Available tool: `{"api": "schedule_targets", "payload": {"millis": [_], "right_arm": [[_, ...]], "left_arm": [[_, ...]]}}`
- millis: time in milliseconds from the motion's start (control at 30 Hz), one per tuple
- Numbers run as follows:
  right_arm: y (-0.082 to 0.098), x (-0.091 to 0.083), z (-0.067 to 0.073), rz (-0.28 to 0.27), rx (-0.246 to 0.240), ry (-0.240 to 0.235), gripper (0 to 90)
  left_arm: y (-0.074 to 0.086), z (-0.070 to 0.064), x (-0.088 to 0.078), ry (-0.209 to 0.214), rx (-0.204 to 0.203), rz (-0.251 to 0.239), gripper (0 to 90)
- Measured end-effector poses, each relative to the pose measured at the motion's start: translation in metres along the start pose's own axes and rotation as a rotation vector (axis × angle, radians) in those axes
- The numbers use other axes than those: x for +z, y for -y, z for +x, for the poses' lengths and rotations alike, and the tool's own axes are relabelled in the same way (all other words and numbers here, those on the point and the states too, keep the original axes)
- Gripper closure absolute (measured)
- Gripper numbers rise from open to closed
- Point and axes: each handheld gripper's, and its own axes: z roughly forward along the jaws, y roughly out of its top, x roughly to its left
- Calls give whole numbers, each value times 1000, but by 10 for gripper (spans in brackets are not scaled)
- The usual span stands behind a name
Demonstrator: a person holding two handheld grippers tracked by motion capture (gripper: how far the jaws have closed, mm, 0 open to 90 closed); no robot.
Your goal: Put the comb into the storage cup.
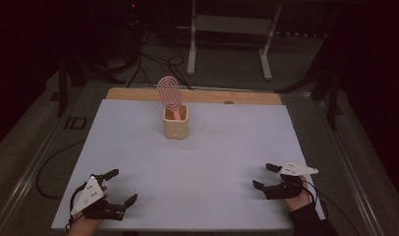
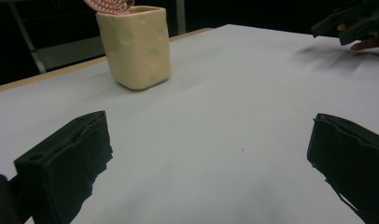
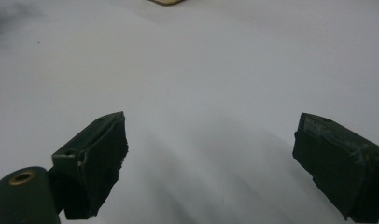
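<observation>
Both tools rest near the front edge of the white worktop [image 1: 197,162], the left tool [image 1: 123,188] and right tool [image 1: 262,176] each with jaws spread and empty. The pink slotted spatula [image 1: 170,96] stands upright in the cream holder [image 1: 175,123], well apart toward the back. A careless sideways pull could tip the light-looking holder. Open room surrounds it.

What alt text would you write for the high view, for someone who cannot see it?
A cream cup holding a pink slotted paddle stands toward the far side of a white table. At the near edge, a person's left gripper and right gripper rest open, far apart.
</observation>
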Motion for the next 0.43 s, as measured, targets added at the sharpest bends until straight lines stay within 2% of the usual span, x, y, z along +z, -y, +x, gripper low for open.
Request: {"api": "schedule_targets", "payload": {"millis": [267, 433], "right_arm": [[-1, 1, 1, -3, -13, -16, 98], [-1, 3, 2, 16, -19, -18, 97]], "left_arm": [[0, 0, -1, -4, 4, -2, 0], [0, 0, -1, -5, 2, 0, 0]]}}
